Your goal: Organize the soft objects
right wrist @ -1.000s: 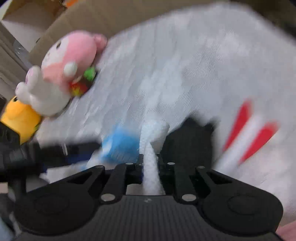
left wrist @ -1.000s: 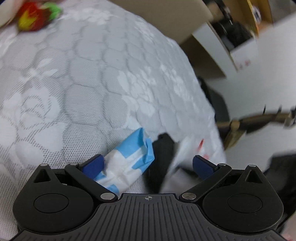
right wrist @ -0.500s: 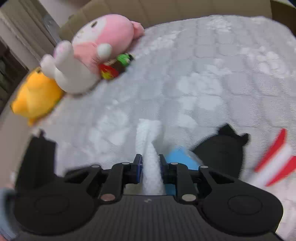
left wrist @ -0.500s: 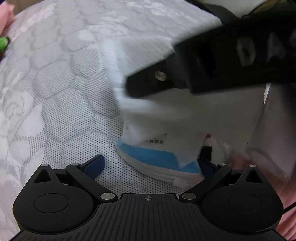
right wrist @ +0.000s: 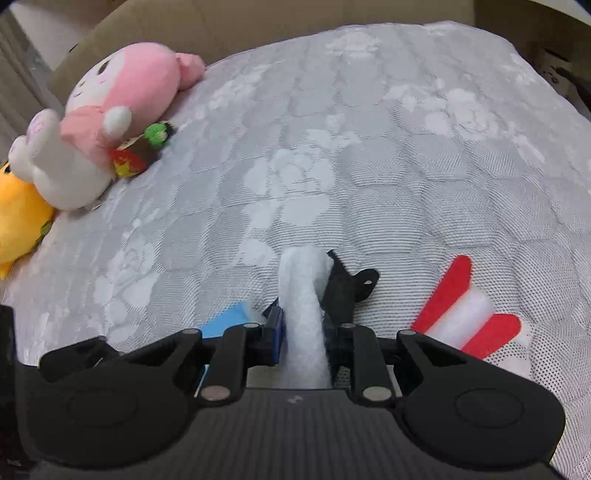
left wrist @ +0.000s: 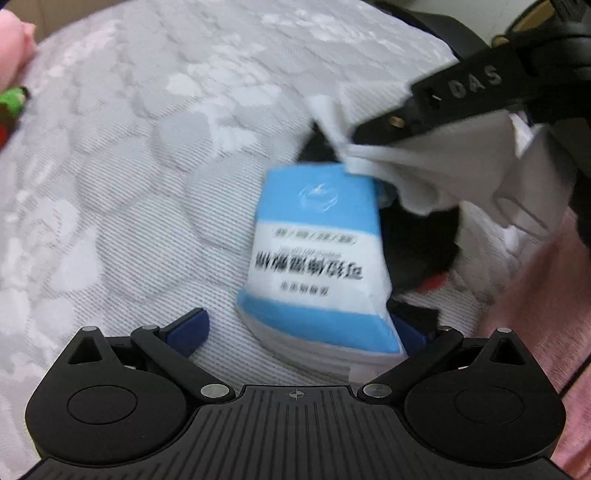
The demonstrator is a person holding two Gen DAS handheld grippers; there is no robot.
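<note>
right gripper [right wrist: 303,332] pinching white tissue [right wrist: 301,295]; left gripper [left wrist: 303,328] seemingly spread

Surface: bed [right wrist: 369,166] with a grey-white quilted cover, hexagon stitching, pale rose motifs. It fills most of both wrist views [left wrist: 147,184].

Backdrop, right wrist view: brown cardboard panel [right wrist: 258,22] standing along the far edge of the bed. Beige pleated material [right wrist: 18,74] at far left; cannot tell whether curtain or wall. Dark clutter [right wrist: 554,62] past the far right corner, too small to identify.

Left wrist view: pink fuzzy fabric [left wrist: 535,295] along the right margin, beside the bed cover. Identity unclear.
</note>
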